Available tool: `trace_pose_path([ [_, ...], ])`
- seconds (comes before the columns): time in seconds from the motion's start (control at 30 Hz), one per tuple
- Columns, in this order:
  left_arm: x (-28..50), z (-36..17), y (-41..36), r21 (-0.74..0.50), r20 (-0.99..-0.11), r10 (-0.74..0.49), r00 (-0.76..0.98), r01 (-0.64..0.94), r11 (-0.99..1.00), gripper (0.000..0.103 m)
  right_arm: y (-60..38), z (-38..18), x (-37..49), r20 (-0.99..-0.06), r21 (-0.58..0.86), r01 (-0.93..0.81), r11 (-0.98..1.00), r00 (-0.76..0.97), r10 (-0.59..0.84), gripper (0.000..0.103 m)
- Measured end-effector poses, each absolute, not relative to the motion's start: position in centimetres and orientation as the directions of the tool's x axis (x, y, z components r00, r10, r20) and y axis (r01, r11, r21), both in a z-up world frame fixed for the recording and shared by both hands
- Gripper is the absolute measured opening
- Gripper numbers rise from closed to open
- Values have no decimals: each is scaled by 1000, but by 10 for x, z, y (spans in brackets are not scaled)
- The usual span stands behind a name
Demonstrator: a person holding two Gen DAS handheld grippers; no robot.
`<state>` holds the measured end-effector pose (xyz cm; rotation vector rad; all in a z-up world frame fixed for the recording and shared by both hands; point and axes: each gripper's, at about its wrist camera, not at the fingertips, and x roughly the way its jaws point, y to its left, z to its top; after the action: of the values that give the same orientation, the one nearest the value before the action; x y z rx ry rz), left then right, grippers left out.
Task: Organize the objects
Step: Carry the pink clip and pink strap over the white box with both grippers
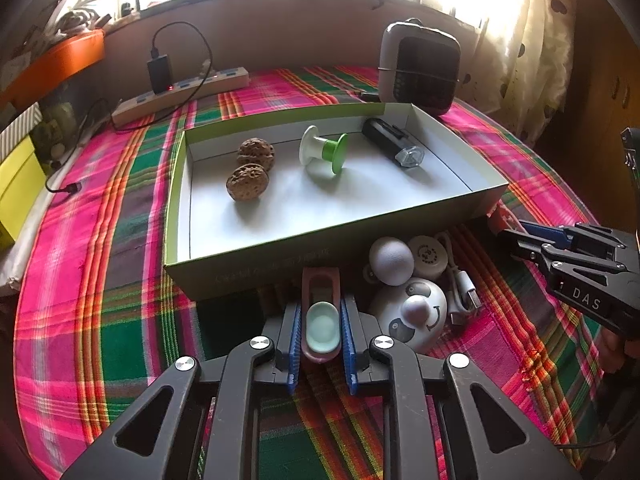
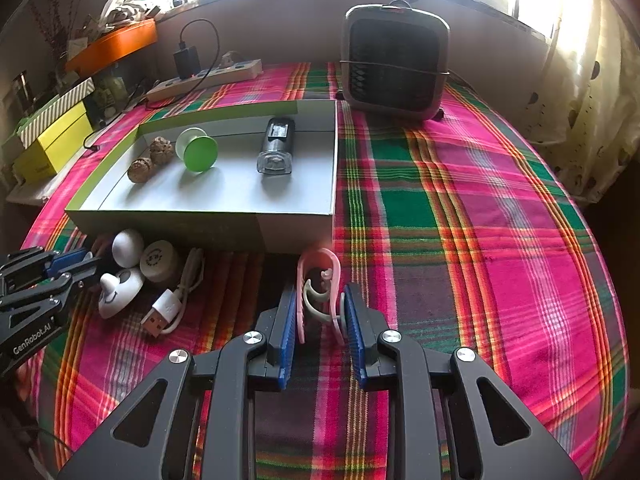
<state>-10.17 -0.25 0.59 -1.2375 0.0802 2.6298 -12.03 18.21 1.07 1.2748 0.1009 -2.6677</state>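
My left gripper (image 1: 320,308) is shut on a pink spoon-shaped piece with a mint-green insert (image 1: 321,326), low over the plaid cloth just before the box's front wall. My right gripper (image 2: 320,290) is shut on a pink loop-shaped clip (image 2: 334,264) with a pale curved piece inside, near the box's front right corner. The shallow green-and-white box (image 1: 280,268) holds two walnuts (image 1: 248,182), a green-and-white spool (image 1: 324,152) and a black device with a clear cap (image 1: 394,146). Beside the left gripper lie a white egg shape (image 1: 390,260), a cream disc (image 1: 428,256), a panda-face gadget (image 1: 416,312) and a USB cable (image 1: 464,288).
A grey heater (image 2: 394,62) stands behind the box at the back right. A power strip (image 1: 180,96) with a black charger lies at the back left. Yellow boxes (image 2: 56,140) sit off the table's left edge. A curtain (image 2: 592,112) hangs at the right.
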Motion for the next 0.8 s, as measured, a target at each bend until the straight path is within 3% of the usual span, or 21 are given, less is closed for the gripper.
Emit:
trace_pose_path([
  [0.8, -100, 42, -18, -70, -721, 198, -664, -213, -974, 16, 180, 47, -118, -739, 62, 258, -964, -637, -218, 24],
])
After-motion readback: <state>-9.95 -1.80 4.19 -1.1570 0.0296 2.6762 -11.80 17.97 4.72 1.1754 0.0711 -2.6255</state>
